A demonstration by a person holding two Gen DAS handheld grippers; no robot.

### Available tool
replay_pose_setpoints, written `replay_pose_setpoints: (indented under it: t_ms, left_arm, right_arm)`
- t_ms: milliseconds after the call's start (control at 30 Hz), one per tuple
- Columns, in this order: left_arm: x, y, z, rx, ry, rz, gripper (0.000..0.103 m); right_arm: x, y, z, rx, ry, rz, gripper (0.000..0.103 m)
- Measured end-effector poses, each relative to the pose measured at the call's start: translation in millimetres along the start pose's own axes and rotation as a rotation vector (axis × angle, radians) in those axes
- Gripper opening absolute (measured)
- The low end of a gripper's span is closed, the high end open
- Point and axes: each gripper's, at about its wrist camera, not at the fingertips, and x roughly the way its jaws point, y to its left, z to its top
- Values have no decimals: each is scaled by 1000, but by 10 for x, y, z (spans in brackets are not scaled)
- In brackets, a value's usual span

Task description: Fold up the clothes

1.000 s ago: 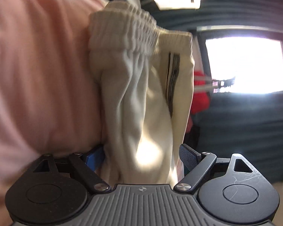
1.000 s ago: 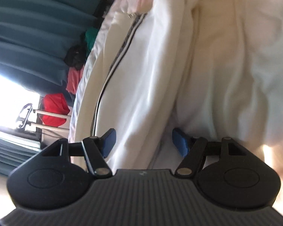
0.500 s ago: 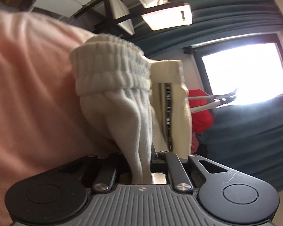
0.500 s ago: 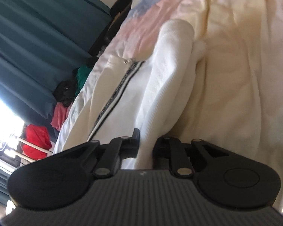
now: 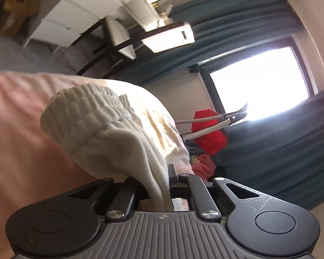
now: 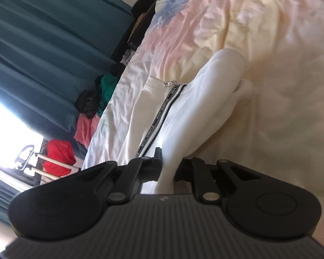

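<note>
A pair of white track pants with a black-and-white side stripe lies on a bed. In the left wrist view my left gripper (image 5: 159, 185) is shut on the pants (image 5: 110, 133) near the ribbed waistband (image 5: 80, 108), lifted off the pink sheet. In the right wrist view my right gripper (image 6: 167, 172) is shut on a fold of the pants (image 6: 196, 116), and the side stripe (image 6: 162, 116) and a zip run away over the bed.
The bed sheet (image 6: 259, 32) is pink, yellow and cream. A pile of clothes (image 6: 92, 108) lies by the teal curtains (image 6: 32, 43). A red garment (image 5: 209, 133) hangs on a rack near the bright window (image 5: 259, 82). White drawers (image 5: 80, 17) stand beyond.
Both grippers went from open around the pants to shut on the fabric. Both then lifted and pulled back, so more of the bed and room shows.
</note>
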Motion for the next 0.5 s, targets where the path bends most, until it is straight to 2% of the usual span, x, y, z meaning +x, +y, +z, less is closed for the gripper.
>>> replay_pose_setpoints:
  t_ms: [133,233,300,367,467,500]
  left_arm:
    - [-600,240,34,-67,-15,7,7]
    - [-912,331,-65,-71,-20,80,8]
    - [-1023,392,-118,-92,-18,103,8]
    - [-1063,390,-150,-69,-15,140,10]
    - [-1062,275,-252,58,33,224,25]
    - [-1061,236,-286,101,50,251,39]
  right_arm:
    - [-289,-217,-57,99,45,-1,11]
    - [-439,-320,-142,152,61,-26,11]
    - [-514,-367,-197,171,72,-50,11]
    - [-508,-411,-203,172,89,-70,12]
    - [-465,-512,-207,212,121,-75,14]
    - [-458,-548,-212,229,125,-75,14]
